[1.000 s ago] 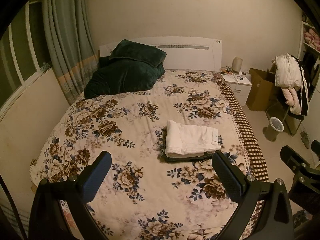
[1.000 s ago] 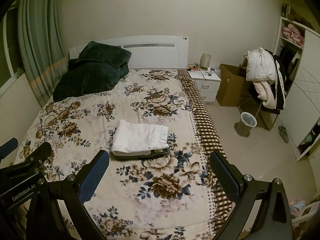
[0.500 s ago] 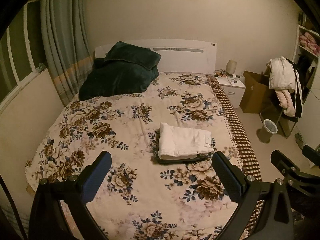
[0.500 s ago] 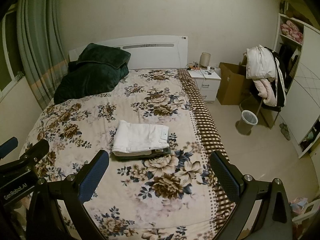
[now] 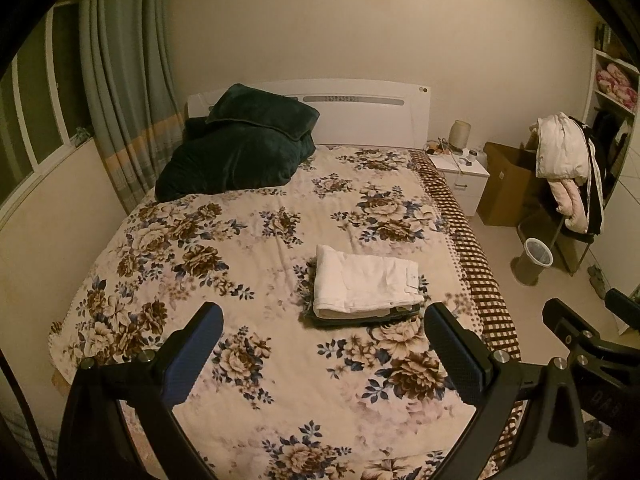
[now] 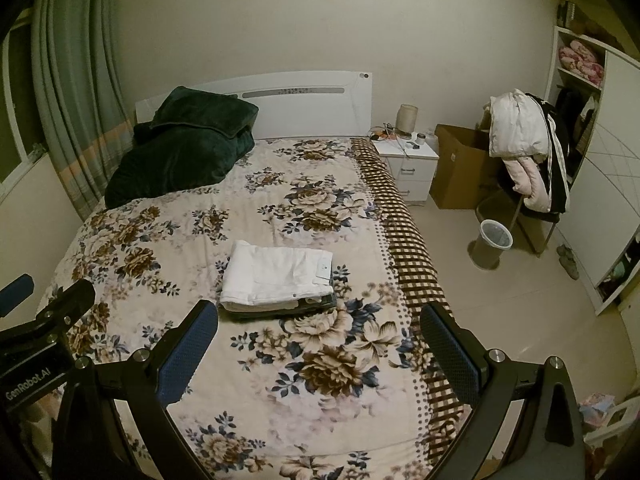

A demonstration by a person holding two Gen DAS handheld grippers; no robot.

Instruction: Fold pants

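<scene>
Right wrist view is showing both the left gripper [image 5: 322,334] and right gripper [image 6: 318,330] hanging spread wide, empty, near the folded white pants [image 6: 276,276] sitting atop a darker folded garment [image 6: 280,307] on the bed [image 6: 320,380]

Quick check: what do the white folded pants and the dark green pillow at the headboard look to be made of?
White folded pants: probably a sturdy woven cotton, denim-like; matte, holding crisp folded edges, with a small tag at the waistband. Dark green pillow: seemingly plush velvet or fleece; soft uneven sheen, puffy seamed edge. Neither can be confirmed from these views.
</scene>
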